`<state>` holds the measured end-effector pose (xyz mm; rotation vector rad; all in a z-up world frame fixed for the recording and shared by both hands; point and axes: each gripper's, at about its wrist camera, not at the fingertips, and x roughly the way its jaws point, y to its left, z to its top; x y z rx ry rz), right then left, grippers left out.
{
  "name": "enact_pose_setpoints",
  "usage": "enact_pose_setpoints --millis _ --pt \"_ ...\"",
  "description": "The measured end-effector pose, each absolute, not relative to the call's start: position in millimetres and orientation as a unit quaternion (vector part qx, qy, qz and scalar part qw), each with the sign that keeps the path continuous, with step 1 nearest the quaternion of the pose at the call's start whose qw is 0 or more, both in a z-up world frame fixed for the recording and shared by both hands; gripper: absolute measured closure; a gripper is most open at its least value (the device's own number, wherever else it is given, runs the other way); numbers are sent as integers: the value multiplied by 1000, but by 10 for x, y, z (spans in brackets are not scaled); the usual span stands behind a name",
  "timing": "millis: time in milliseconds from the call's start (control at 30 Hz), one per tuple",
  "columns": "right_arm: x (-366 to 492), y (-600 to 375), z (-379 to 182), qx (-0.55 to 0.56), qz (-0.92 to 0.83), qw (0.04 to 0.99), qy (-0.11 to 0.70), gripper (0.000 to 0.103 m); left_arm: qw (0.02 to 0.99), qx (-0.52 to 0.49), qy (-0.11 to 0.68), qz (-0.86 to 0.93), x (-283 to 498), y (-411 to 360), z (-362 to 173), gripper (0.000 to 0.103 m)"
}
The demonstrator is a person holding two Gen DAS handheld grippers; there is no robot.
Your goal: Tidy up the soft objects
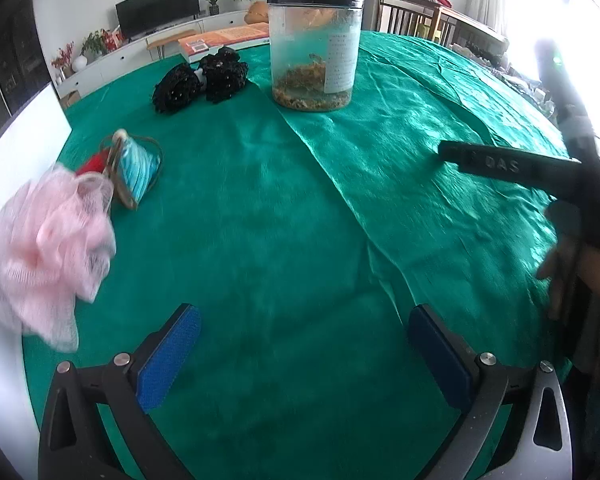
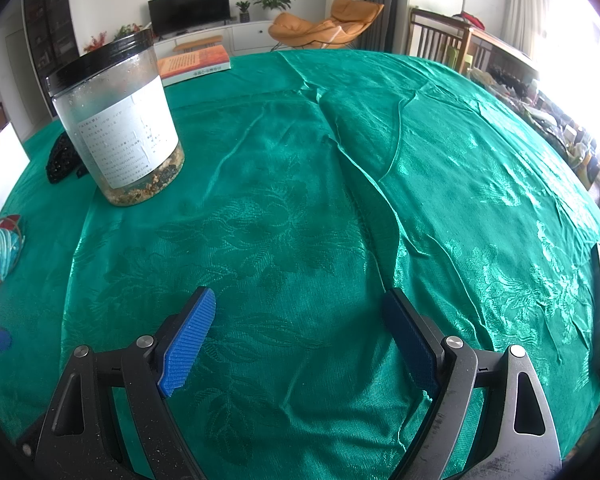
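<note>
A pink mesh bath puff (image 1: 52, 256) lies at the table's left edge, partly on a white board (image 1: 16, 168). Behind it rests a turquoise striped pouch (image 1: 134, 168) with a red piece beside it; the pouch (image 2: 2, 248) also shows at the far left of the right wrist view. Two black knitted bundles (image 1: 204, 80) sit farther back. My left gripper (image 1: 304, 348) is open over bare green cloth, to the right of the puff. My right gripper (image 2: 300, 336) is open above the cloth with nothing between its pads.
A clear jar with a black lid (image 1: 315, 48) stands mid-table, crumbs at its bottom. An orange book (image 2: 196, 62) lies at the far edge. The green tablecloth (image 2: 300, 184) is wrinkled. A hand holding the other gripper's black handle (image 1: 508, 166) shows at right.
</note>
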<state>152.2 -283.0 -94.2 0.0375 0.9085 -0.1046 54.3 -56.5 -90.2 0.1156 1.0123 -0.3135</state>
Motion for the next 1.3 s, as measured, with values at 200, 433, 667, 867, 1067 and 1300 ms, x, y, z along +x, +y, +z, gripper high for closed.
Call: enact_pose_setpoints --millis 200,433,667,867,1067,1300 --pt "1523 -2830 -941 18 -51 897 438 16 917 77 389 -37 537 -146 -212 0" --pt "1522 -2829 -940 19 -51 897 438 16 860 37 504 74 1521 259 -735 2" --pt "1524 -2829 -939 19 -51 897 438 16 826 -105 461 -308 1168 -242 -400 3" --pt "1527 -2830 -941 19 -51 897 438 16 849 -117 455 -243 820 244 -413 3" --pt "1527 -2828 -940 19 -51 897 438 16 855 -72 485 -171 678 356 -880 3" --pt "1576 -3011 -985 40 -7 896 443 12 874 -10 468 -130 601 417 -916 3"
